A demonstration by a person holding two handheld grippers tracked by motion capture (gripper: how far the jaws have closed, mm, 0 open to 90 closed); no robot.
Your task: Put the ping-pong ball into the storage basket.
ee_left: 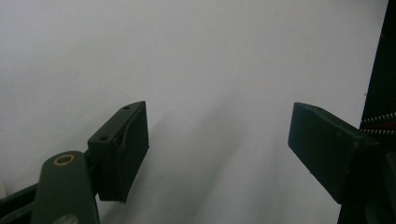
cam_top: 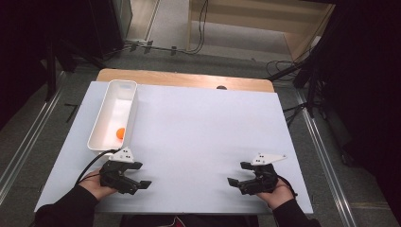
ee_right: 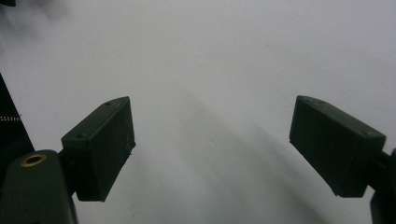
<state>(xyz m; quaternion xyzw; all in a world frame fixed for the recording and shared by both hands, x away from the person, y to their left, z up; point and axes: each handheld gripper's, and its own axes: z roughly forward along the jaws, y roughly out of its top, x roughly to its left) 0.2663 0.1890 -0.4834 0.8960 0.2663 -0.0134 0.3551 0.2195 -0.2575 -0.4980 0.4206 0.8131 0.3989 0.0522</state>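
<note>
Both my grippers rest empty at the near edge: left gripper (cam_top: 142,177) and right gripper (cam_top: 235,174), jaws spread. The orange ball (cam_top: 121,133) lies in the white bin (cam_top: 101,123), so the placing step looks complete. Next I would likely hold back. White board (cam_top: 203,127) on a wooden table (cam_top: 189,79); grey floor, cables behind.

Your left tongs (cam_top: 142,181) and right tongs (cam_top: 235,176) are matte black, each topped by a pale grey three-cornered plate dotted with small dark screws. A black cable loops away from the left one toward the lower left of the frame. Up close, each blocky jaw tip carries two small screw holes, and a brass-ringed hole sits at the lower left. Your sleeves (cam_top: 66,211) are black.
</note>
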